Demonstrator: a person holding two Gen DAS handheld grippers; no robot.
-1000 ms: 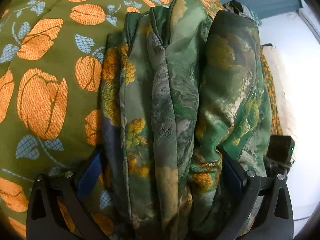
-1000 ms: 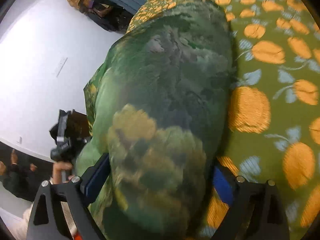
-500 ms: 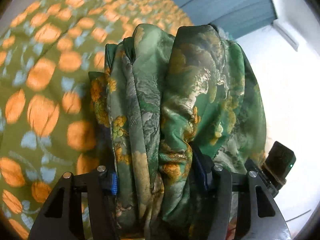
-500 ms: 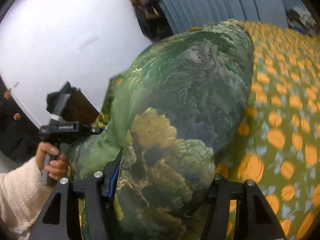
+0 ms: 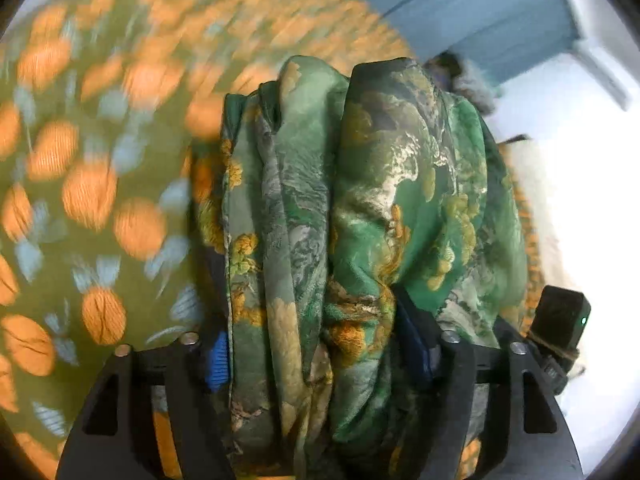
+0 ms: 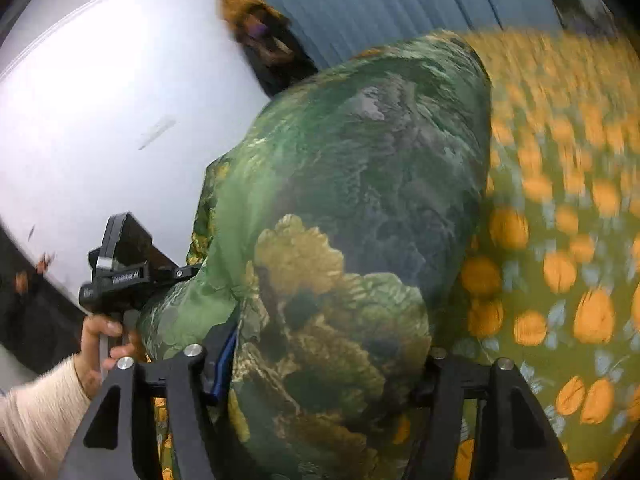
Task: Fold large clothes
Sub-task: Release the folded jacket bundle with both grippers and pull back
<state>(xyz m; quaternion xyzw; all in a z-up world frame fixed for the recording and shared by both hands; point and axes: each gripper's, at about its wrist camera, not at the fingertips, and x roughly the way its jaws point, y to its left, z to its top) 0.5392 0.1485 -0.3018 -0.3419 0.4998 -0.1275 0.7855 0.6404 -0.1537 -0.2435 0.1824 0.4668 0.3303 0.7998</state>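
Green patterned garment (image 5: 360,220), folded into a thick bundle, sits between both grippers above the bed cover (image 5: 100,200) with its orange flower print. The left gripper (image 5: 320,356) fingers, having just widened, clasp its near end; so do the right gripper (image 6: 324,364) fingers. One dark clothes heap (image 6: 264,40) lies far left by the blue curtain (image 6: 400,0).

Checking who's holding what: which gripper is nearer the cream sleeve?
Left. The sleeve's hand holds the left gripper; the right gripper sits across the garment from it. Both grippers' jaws have just been opening, garment between them.
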